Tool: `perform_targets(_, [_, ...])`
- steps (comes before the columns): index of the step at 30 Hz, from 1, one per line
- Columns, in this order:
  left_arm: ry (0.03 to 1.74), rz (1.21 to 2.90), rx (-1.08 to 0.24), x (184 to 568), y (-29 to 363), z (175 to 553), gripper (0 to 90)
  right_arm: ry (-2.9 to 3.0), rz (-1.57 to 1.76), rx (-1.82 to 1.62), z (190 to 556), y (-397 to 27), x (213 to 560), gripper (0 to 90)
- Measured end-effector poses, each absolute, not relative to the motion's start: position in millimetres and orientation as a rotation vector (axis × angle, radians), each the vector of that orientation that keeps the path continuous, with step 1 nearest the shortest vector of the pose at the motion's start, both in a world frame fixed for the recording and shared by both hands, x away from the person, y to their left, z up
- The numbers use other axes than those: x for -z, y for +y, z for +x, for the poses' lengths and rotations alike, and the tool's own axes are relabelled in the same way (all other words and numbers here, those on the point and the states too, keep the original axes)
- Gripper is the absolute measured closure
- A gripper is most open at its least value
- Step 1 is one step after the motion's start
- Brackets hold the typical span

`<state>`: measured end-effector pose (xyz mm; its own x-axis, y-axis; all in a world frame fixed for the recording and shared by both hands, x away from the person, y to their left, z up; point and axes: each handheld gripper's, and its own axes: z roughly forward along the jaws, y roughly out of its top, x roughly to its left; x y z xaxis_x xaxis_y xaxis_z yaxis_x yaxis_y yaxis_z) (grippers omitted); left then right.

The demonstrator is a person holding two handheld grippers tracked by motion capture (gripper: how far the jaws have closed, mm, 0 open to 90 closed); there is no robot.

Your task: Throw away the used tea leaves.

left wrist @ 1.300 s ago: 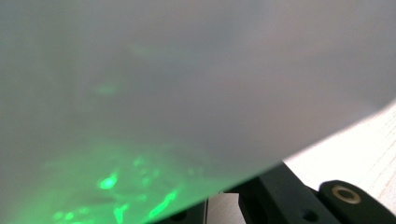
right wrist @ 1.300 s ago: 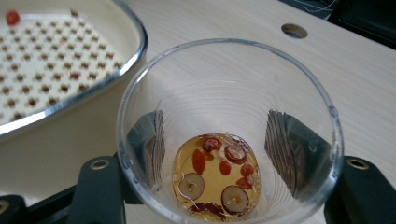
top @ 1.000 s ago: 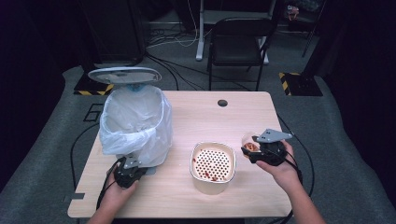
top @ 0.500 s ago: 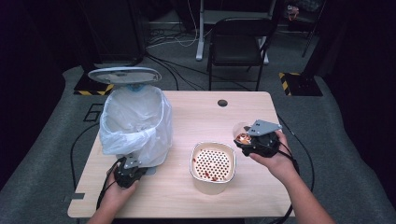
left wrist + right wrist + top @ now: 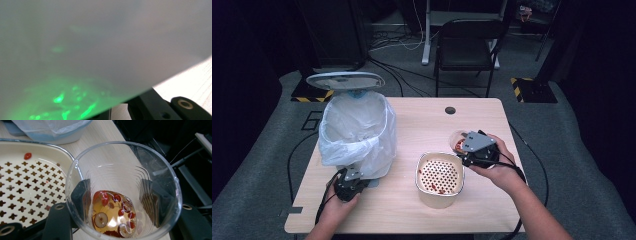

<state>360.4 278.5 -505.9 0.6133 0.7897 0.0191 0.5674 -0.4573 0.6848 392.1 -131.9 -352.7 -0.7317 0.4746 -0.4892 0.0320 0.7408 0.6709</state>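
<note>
Currently the right gripper (image 5: 463, 149), jaws just closing, clamps the thin clear plastic cup (image 5: 123, 192) of liquid and berries beside the strainer (image 5: 439, 179); grip its flexible, spill-prone wall gently mid-height, while the closed left gripper (image 5: 353, 174) pinches the bin (image 5: 357, 132).

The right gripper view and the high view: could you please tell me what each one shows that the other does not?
The right gripper view alone shows what the clear plastic cup holds: amber liquid with red berries and round slices in the bottom, and the black jaws pressing its sides. The high view alone shows the person's left gripper at the foot of the bin, the bin's raised lid, a chair beyond the table, and both forearms. Both show the cup beside the cream perforated strainer tray, scattered red bits on it, the bag-lined bin and the wooden tabletop.
</note>
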Motion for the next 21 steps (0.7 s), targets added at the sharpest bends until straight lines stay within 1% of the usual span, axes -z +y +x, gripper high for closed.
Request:
perform_targets(16, [1.075,2.177,-0.434,506.3,277.8,359.9,90.0,2.312,0.107,-0.782,391.3,-111.8,354.0,44.4])
perform_targets(18, [1.047,2.219,-0.445,504.9,280.3,361.1,90.0,2.291,0.081,-0.756,392.0,-110.6,354.3,44.1])
perform_targets(21, [1.055,2.212,-0.439,505.2,280.0,360.8,90.0,2.264,0.057,-0.739,391.7,-108.9,356.3,44.1])
